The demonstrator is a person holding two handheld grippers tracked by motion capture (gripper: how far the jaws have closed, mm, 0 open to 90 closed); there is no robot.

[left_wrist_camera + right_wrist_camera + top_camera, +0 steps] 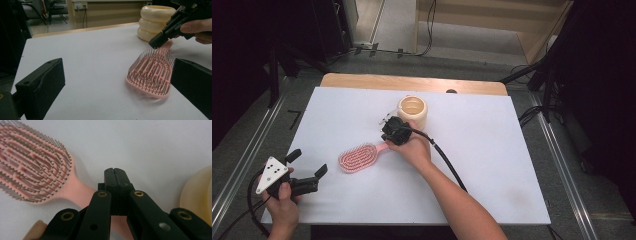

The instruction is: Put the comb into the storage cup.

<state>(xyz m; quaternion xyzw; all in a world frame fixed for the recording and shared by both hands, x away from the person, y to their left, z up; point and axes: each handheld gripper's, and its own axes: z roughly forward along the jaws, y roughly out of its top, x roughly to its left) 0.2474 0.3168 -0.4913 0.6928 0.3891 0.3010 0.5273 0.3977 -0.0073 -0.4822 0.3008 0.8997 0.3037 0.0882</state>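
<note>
While the right gripper (390, 129) hangs over the handle of a pink hairbrush (358, 157) with its jaws pressed together, the handle passes under them and they appear to hold nothing, the right gripper view showing the two black pads meeting along a closed seam above the pink stem. The brush lies bristles up on the white table (492, 165), left of centre, its head toward the person and its handle running toward a cream ribbed pot (413, 110) that stands just beyond. The left gripper (307, 170) is held off the table's near left corner, jaws spread wide and empty, and its own view looks across the bare white surface at the brush head.

By the look of it the brush is light, rigid plastic with a vented oval head; the pin bristles would give and slip under a squeeze, so the smooth, narrow handle seems the sounder place to take it, pinched across its width. The pot looks hollow and stiff, though its rounded, glossy rings could be slick. No brand, label or writing can be read on the brush, the pot or the grippers
</note>
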